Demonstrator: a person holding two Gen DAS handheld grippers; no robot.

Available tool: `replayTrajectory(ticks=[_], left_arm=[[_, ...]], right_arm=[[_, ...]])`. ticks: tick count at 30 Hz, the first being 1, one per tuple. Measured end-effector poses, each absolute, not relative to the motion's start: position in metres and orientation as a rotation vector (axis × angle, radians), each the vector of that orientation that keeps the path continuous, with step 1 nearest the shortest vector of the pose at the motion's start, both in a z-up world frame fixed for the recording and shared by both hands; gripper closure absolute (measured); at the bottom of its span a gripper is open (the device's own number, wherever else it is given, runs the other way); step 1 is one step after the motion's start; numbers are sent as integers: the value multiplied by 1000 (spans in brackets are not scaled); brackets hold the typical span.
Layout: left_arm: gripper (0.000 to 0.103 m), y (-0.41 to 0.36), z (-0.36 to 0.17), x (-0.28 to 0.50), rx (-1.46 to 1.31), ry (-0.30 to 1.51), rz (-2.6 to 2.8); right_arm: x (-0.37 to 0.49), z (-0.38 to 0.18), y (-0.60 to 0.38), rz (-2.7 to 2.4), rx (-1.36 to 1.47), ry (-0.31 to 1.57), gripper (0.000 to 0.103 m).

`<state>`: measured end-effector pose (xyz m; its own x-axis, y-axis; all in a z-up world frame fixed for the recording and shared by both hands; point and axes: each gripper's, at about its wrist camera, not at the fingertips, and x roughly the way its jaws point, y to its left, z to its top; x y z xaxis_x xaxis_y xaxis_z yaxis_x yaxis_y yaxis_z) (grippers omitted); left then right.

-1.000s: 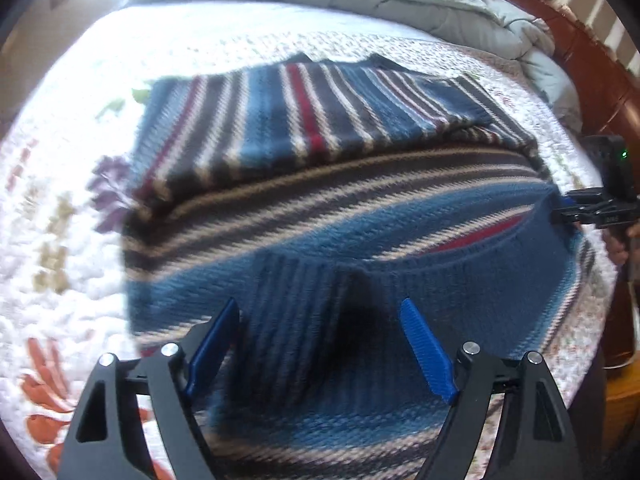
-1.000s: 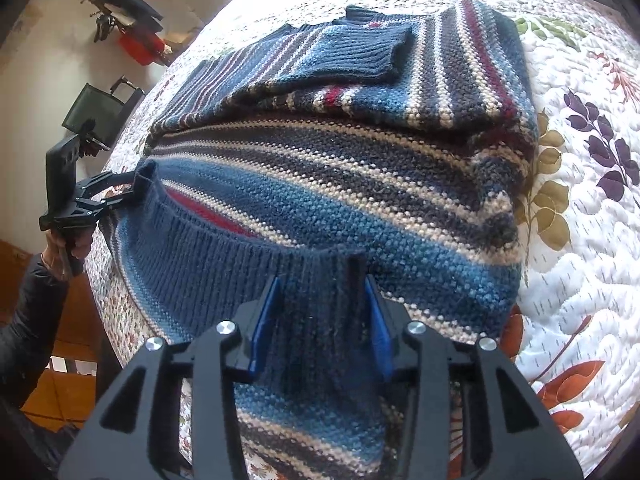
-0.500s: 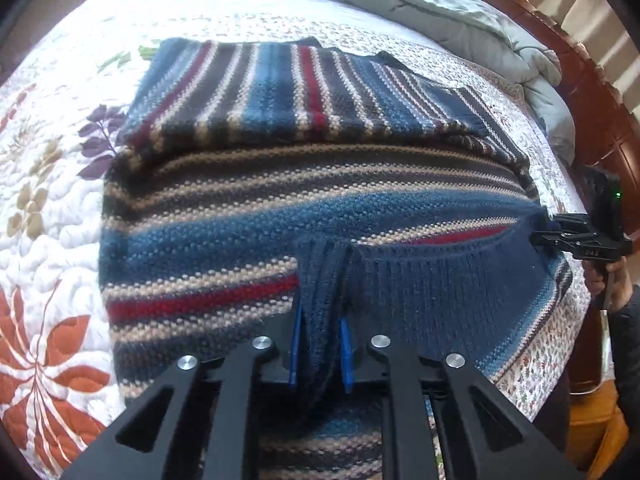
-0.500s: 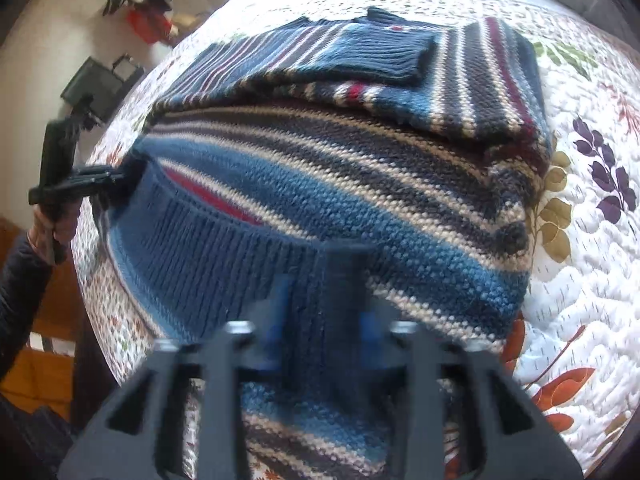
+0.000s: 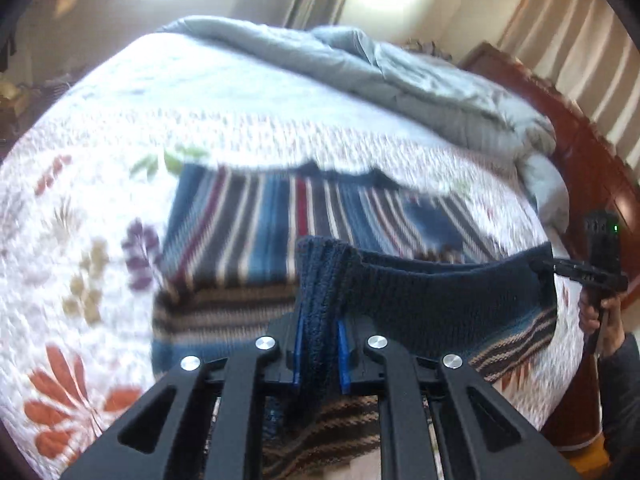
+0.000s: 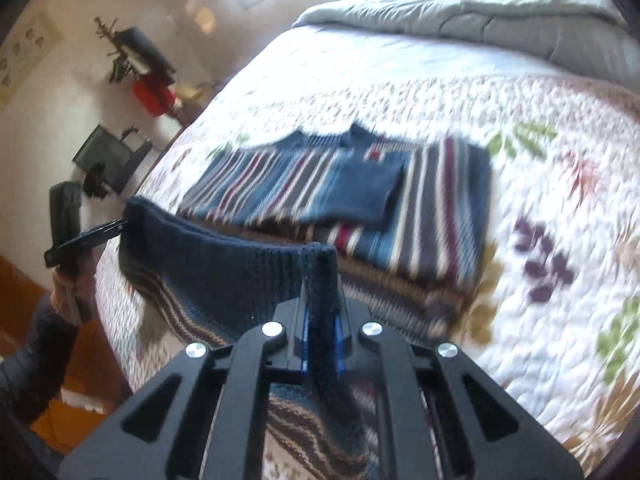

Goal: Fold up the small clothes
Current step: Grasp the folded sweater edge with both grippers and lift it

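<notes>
A striped blue, grey, cream and red knit sweater (image 5: 280,220) lies on the bed with its sleeves folded across the body; it also shows in the right wrist view (image 6: 400,200). Its dark navy ribbed hem (image 5: 440,292) is lifted off the bed and stretched between both grippers. My left gripper (image 5: 319,350) is shut on one hem corner. My right gripper (image 6: 321,340) is shut on the other corner of the hem (image 6: 224,264). Each gripper shows in the other's view: the right one (image 5: 576,268), the left one (image 6: 92,236).
The bed has a white floral quilt (image 5: 80,240) and a rumpled grey duvet (image 5: 400,76) at the far end. A dark wooden bed frame (image 5: 580,152) runs along one side. A chair and red item (image 6: 148,84) stand by the wall.
Both grippers have closed on the hem corners and lifted the hem up off the bed. The left gripper went from open to shut during the last second.
</notes>
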<state>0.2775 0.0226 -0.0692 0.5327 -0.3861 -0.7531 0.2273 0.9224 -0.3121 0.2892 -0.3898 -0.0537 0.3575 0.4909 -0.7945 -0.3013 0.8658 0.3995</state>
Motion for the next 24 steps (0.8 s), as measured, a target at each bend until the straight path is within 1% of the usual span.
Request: replayTrajectory(ticks=[5,9,13,16,18,24], left_arm=[[90,17,-56,341,-180,931,-298],[90,17,-58,393,-215,942,-239],[90,16,-67,440,-221,930,-191],[90,12,-92,472,-223,990,-160],[89,9,-118,489,-217,1048,-127],[89,6,-174,503,-184,1106,-91]], right_arm=[[352,-37,-385,448,210,1077,95],[407,-31,-379,392,183,1073,95],[457,-38,-378,332,181,1064,95],[490,-62,-377,277,193,1103,95],[507,-91,-375,234,182,1152,95],[527,-159,-372,163,136,1240,95]])
